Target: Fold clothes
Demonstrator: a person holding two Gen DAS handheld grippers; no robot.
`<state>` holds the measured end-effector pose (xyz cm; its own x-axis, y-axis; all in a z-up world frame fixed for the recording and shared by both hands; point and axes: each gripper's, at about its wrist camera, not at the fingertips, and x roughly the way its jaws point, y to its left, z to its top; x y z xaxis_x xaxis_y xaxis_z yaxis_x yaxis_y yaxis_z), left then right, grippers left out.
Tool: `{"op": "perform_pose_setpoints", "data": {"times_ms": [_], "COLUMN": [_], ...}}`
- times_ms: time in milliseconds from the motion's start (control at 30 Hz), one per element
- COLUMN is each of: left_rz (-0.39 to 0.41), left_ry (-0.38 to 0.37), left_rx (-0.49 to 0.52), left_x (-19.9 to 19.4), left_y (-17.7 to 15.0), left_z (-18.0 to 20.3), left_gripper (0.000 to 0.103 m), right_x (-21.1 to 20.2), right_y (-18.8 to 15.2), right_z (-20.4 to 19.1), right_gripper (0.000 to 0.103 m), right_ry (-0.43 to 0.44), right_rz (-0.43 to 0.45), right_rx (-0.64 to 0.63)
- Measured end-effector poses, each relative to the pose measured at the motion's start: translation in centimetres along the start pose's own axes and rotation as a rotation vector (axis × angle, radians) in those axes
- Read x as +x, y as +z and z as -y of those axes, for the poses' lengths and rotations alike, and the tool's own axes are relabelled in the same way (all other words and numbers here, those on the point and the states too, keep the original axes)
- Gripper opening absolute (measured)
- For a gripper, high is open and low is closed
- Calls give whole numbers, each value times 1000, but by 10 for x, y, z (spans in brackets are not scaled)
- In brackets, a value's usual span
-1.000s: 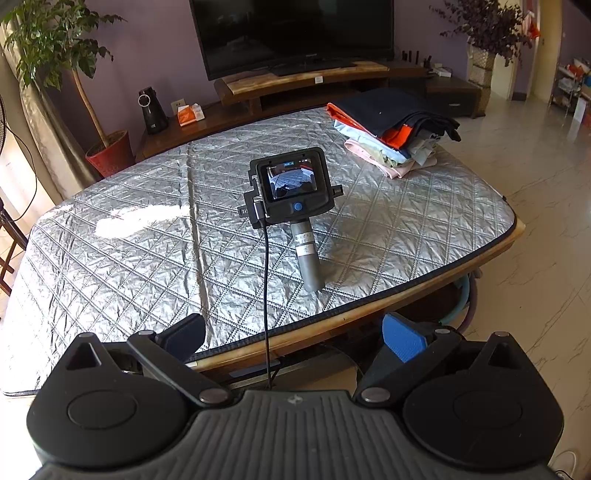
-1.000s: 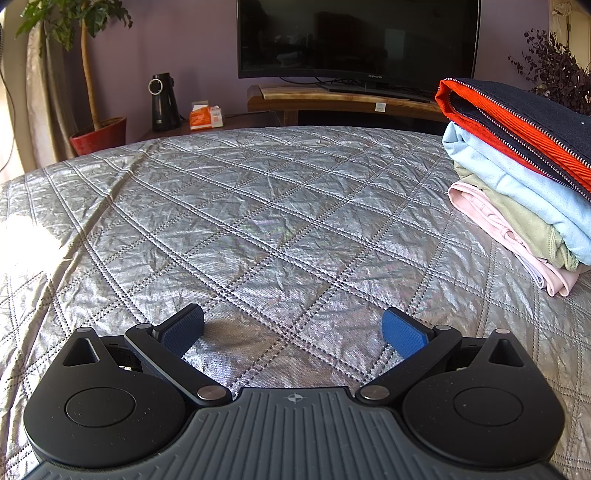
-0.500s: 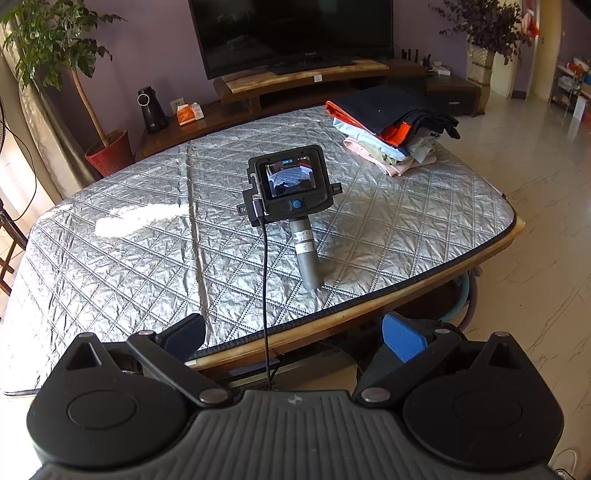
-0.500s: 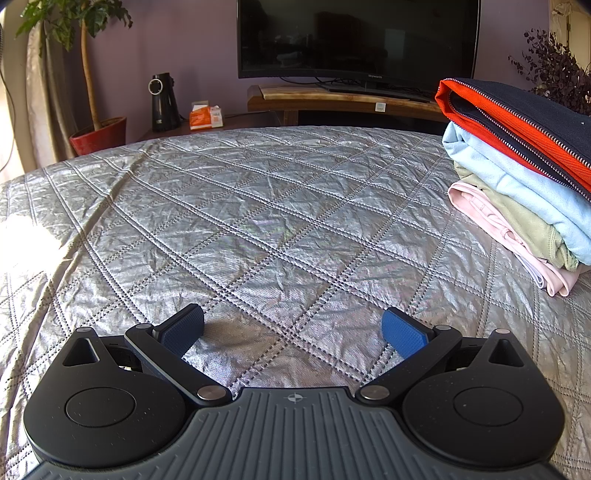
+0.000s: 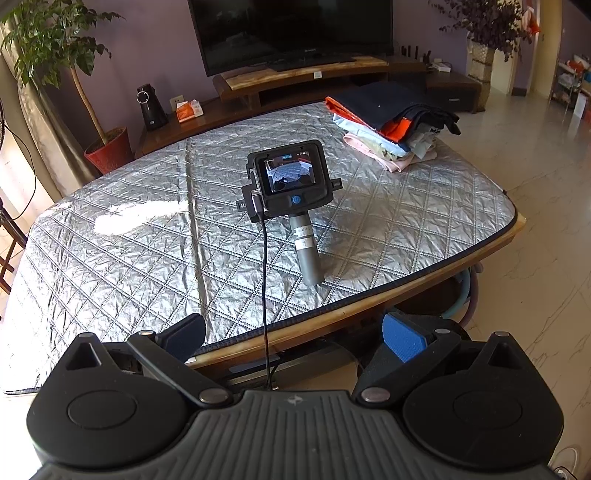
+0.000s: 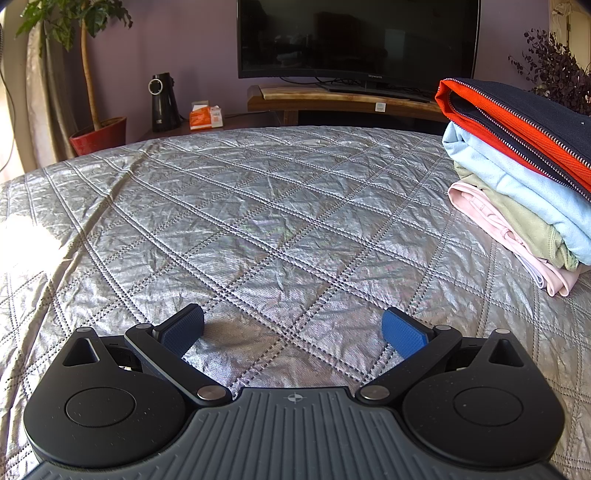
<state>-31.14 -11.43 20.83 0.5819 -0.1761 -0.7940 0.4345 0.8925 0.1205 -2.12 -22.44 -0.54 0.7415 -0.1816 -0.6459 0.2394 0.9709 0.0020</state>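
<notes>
Silver quilted cover (image 6: 258, 221) — folded clothes stack (image 6: 517, 177), far right

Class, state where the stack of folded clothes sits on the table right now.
The clothes stack lies at the table's far right corner, nearest the TV stand; in the right wrist view it fills the right edge.

The left wrist camera is looking from off the table's (image 5: 443, 266) near edge, high up, angling down across the whole quilted top toward the TV (image 5: 291, 29). The right wrist camera is sitting low on the table (image 6: 258, 229), close to the quilt, facing the same TV (image 6: 358, 37). Both views are sharing the clothes stack (image 5: 391, 129) (image 6: 517, 177) and the plant (image 5: 55, 48) (image 6: 74, 22).
</notes>
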Motion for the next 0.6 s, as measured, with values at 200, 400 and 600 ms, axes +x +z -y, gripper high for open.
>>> {"op": "perform_pose_setpoints", "data": {"times_ms": [200,400,600], "left_rz": [-8,-18,-30], "left_ry": [-1,-2,-4], "left_rx": [0,0,-3], "left_x": [4,9,15], "left_y": [-1,-2,-3], "left_z": [1,1,0], "left_gripper": [102,102,102], "right_x": [0,0,0], "right_y": [0,0,0], "right_z": [0,0,0], "right_gripper": [103,103,103], "right_ry": [0,0,0], "right_rz": [0,0,0], "right_rx": [0,0,0]}}
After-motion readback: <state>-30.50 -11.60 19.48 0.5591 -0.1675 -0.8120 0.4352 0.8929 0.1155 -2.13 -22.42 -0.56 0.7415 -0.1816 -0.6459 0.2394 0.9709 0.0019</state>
